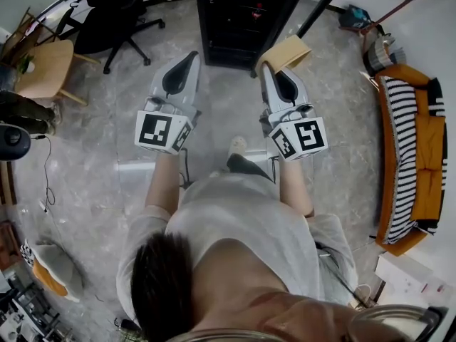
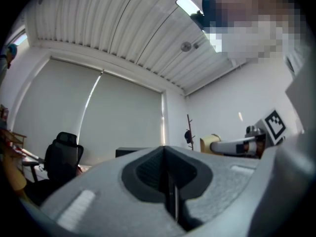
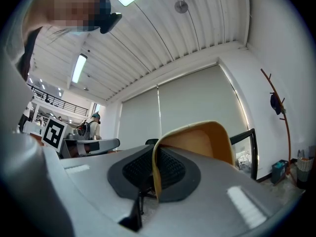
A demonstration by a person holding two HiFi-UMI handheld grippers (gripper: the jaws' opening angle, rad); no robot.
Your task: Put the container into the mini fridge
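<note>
A tan paper container (image 1: 288,53) is pinched by its rim in my right gripper (image 1: 266,68), which is shut on it. In the right gripper view the container (image 3: 198,141) curves up and to the right from between the pads. The black mini fridge (image 1: 244,18) stands on the floor just ahead of both grippers, and its shelves show. My left gripper (image 1: 191,55) is held beside the right one, left of the container, with its jaws shut on nothing (image 2: 165,152). From the left gripper view the container (image 2: 210,143) shows at the right.
A black office chair (image 1: 108,11) and a wooden chair (image 1: 47,67) stand to the left. An orange sofa with a striped cover (image 1: 415,147) runs along the right. A black pole (image 1: 322,4) leans beside the fridge. The person's foot (image 1: 236,147) is on the grey floor.
</note>
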